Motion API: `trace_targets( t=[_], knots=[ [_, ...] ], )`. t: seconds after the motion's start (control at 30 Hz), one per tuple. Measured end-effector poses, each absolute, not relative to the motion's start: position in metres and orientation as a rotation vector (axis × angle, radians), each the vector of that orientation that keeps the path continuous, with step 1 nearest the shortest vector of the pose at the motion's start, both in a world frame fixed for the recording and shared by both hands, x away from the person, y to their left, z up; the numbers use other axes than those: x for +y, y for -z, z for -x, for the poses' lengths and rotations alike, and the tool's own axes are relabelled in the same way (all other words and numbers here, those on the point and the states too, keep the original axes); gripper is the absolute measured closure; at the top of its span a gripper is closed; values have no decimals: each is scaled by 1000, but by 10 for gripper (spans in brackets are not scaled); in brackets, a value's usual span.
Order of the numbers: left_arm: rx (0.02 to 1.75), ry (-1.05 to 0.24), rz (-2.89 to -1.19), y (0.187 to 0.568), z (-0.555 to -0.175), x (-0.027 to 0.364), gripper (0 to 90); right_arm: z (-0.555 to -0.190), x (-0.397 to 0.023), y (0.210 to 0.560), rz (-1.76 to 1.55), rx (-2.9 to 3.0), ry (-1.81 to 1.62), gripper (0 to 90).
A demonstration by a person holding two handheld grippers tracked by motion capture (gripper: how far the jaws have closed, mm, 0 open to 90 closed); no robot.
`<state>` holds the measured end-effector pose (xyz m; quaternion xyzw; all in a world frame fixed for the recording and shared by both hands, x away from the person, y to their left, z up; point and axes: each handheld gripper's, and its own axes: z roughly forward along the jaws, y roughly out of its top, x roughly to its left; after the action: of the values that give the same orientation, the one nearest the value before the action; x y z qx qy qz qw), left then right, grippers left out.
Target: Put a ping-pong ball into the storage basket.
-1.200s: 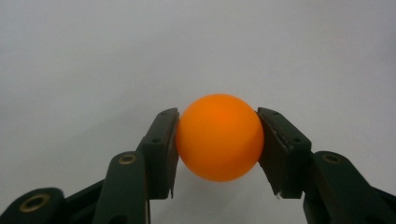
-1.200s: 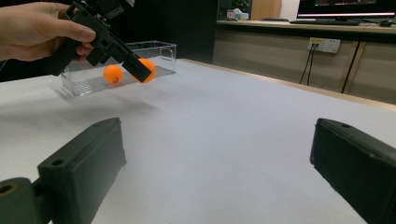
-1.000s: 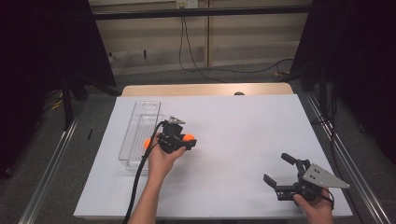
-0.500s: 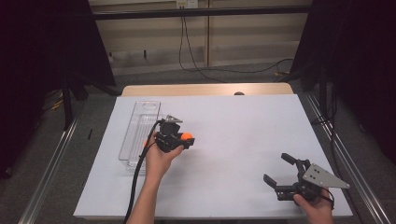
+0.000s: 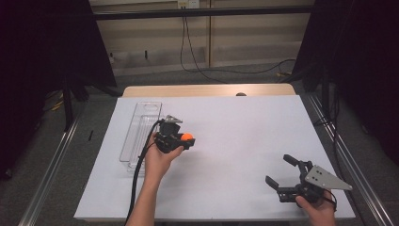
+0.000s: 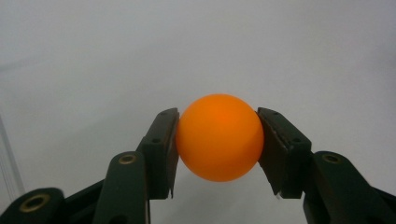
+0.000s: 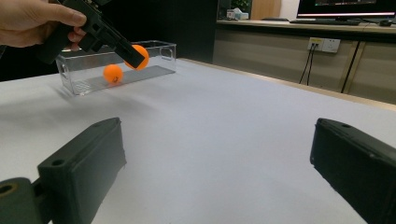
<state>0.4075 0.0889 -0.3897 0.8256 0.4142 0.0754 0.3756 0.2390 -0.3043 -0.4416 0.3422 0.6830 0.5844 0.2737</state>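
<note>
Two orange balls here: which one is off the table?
The ball clamped in the left gripper, held in the air; the other ball lies inside the clear tray.

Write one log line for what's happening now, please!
left gripper: shut on ball | right gripper: open, holds nothing | second ball: in box

We see two hand-held tools, each matt black. The left gripper [image 5: 184, 139], left of centre in the high view, trails a thick black cable toward the lower edge along a bare, sleeveless forearm. In the left gripper view its jaws are flat black plates with small recessed screws, hinged on arms with brass-coloured bushings. The right gripper [image 5: 281, 173], at lower right, carries a grey three-cornered plate with small holes; its jaws are blocky black pads.
</note>
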Motion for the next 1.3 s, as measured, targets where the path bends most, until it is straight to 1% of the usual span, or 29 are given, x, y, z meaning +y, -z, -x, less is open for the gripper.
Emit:
trace_targets(
  t=[1.3],
  knots=[
    [1082,-208,-2090,379,-407,103,509,-239,-304,442,-917,1840,-1571,27]
  ],
)
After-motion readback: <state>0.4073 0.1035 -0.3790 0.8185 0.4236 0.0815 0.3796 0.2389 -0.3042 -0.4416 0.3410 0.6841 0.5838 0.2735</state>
